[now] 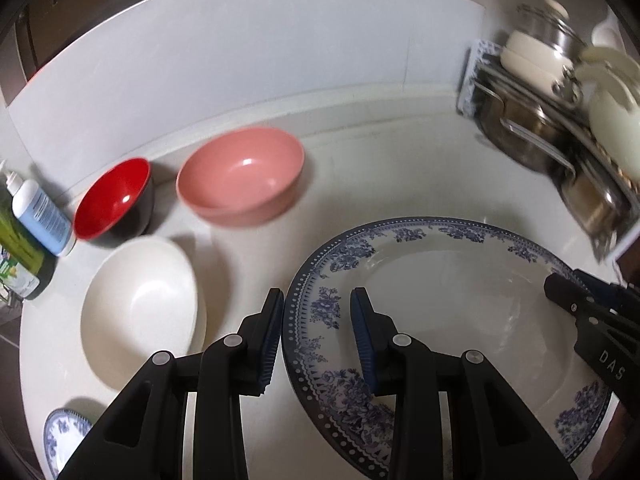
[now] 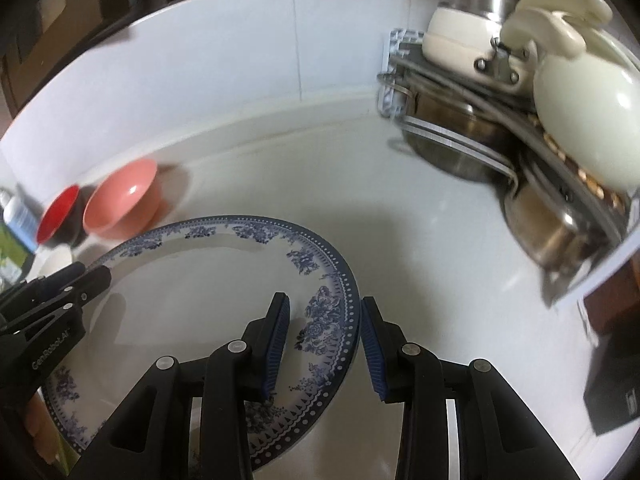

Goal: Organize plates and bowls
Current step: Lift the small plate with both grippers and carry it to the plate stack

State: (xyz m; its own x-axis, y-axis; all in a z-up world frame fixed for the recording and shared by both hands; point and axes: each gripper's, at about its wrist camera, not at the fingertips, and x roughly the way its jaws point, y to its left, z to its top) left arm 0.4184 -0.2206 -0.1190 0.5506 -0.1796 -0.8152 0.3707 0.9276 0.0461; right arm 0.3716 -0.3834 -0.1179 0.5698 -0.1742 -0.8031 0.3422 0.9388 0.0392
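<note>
Left gripper point(image 1: 316, 316) + right gripper point(image 2: 324, 320) jaws pinching opposite rims of big blue-pattern plate point(image 1: 440, 300), held above desk point(image 1: 360, 168). Risks: thin rim grips slip w/ uneven pull; plate tips, clips white bowl point(image 1: 140, 304).

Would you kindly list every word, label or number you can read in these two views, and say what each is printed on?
"DAS": on the right gripper, seen from the left wrist view.
"GenRobot.AI": on the left gripper, seen from the right wrist view.
Label on the white and blue bottle: too blurred to read.
Print on the green package: too blurred to read.
</note>
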